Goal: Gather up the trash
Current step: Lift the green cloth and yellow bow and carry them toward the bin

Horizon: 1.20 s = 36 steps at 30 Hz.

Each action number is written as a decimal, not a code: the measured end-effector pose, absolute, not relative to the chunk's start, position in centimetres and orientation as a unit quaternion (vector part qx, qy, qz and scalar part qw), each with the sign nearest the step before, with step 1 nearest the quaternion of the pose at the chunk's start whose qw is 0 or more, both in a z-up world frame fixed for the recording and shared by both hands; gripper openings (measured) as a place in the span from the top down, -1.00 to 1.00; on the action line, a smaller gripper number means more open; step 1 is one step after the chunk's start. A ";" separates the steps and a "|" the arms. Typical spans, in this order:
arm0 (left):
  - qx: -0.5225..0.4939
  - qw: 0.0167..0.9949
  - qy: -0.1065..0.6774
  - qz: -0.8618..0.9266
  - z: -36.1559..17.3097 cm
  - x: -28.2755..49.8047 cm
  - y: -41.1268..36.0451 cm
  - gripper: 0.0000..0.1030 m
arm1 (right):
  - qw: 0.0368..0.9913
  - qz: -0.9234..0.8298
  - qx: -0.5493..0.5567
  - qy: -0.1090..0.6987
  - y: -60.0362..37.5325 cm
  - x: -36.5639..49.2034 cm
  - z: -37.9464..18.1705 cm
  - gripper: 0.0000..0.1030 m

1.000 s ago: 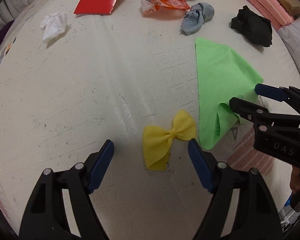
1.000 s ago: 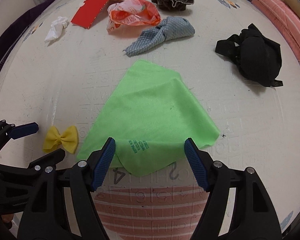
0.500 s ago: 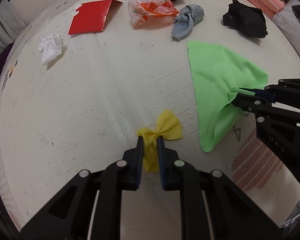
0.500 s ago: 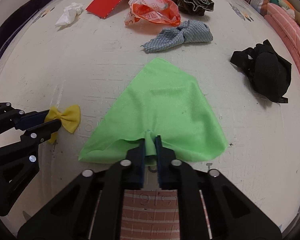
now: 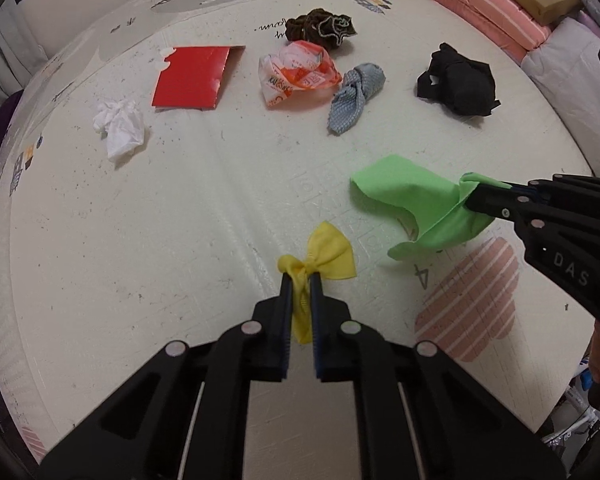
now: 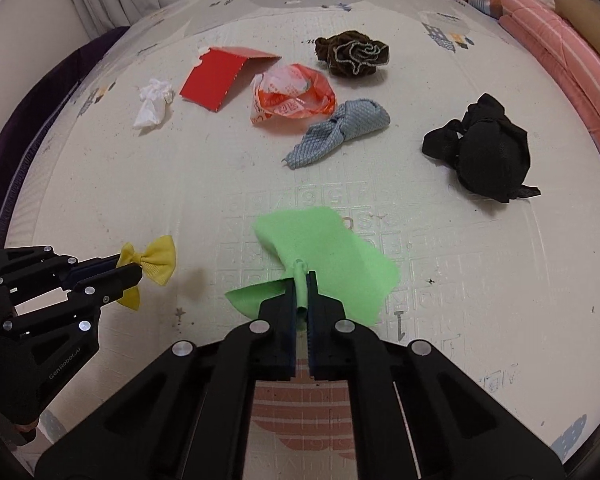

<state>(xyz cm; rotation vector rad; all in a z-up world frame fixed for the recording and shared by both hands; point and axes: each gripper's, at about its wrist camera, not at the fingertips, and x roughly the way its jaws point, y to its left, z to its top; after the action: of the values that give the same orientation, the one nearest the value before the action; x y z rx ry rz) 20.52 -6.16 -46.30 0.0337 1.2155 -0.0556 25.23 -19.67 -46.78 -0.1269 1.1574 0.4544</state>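
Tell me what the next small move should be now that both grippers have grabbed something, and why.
Probably keep lifting both. The left gripper is shut on the yellow bow and the right gripper on the green cloth, whose lower folds hang close to the mat. No bin is in view.

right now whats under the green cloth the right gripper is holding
Under the lifted green cloth, only bare printed mat shows, with embossed letters and a pink striped patch. The spot directly behind its hanging folds stays covered. The right gripper pinches its edge.
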 end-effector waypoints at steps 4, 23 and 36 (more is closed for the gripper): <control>0.017 0.825 0.564 -0.041 -43.3 20.1 -6.2 0.83 | 0.823 0.198 -0.043 0.531 -20.6 24.0 -43.5 0.94; 0.123 0.804 0.526 -0.246 -29.0 12.8 -19.4 0.83 | 0.859 0.006 0.074 0.506 -34.8 8.4 -26.7 0.94; 0.203 0.744 0.498 -0.398 -24.7 1.9 -35.7 0.82 | 0.838 -0.154 0.146 0.504 -48.4 -8.4 -23.8 0.94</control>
<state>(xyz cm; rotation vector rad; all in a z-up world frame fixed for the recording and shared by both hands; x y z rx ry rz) 1.86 -35.67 -24.73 0.4455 1.0900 -0.8716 -8.41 -48.43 -23.80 0.3088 1.0654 -0.3248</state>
